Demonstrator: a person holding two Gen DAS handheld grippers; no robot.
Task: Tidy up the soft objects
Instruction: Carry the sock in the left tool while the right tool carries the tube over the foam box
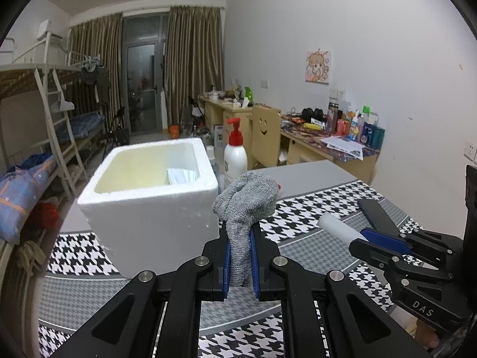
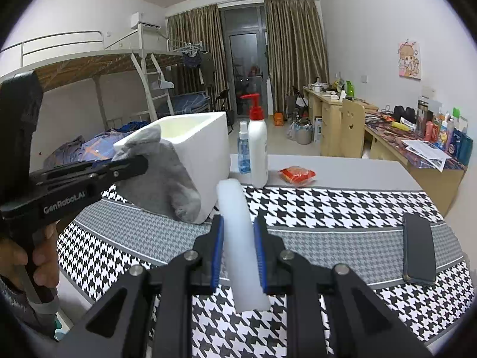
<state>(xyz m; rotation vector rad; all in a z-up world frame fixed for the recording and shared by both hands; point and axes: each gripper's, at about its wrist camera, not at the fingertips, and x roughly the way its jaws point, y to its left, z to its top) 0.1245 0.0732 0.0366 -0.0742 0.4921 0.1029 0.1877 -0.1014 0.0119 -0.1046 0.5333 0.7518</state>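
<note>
My left gripper (image 1: 240, 235) is shut on a grey knitted sock (image 1: 246, 200), which bunches above the blue pads and hangs below them. It is held just right of a white foam box (image 1: 149, 203) with some white paper inside. In the right wrist view the same sock (image 2: 167, 173) hangs from the left gripper (image 2: 140, 161) in front of the foam box (image 2: 205, 155). My right gripper (image 2: 238, 232) is shut on a white foam stick (image 2: 241, 238) above the houndstooth cloth (image 2: 328, 205). That stick (image 1: 337, 228) and the right gripper (image 1: 362, 238) show at the right of the left wrist view.
A white pump bottle (image 2: 258, 149) with a red top, a small blue spray bottle (image 2: 244, 152) and a red packet (image 2: 296, 174) stand behind the cloth. A black phone (image 2: 419, 249) lies on the right. A person's hand (image 2: 35, 256) holds the left gripper. Desks and bunk beds fill the room behind.
</note>
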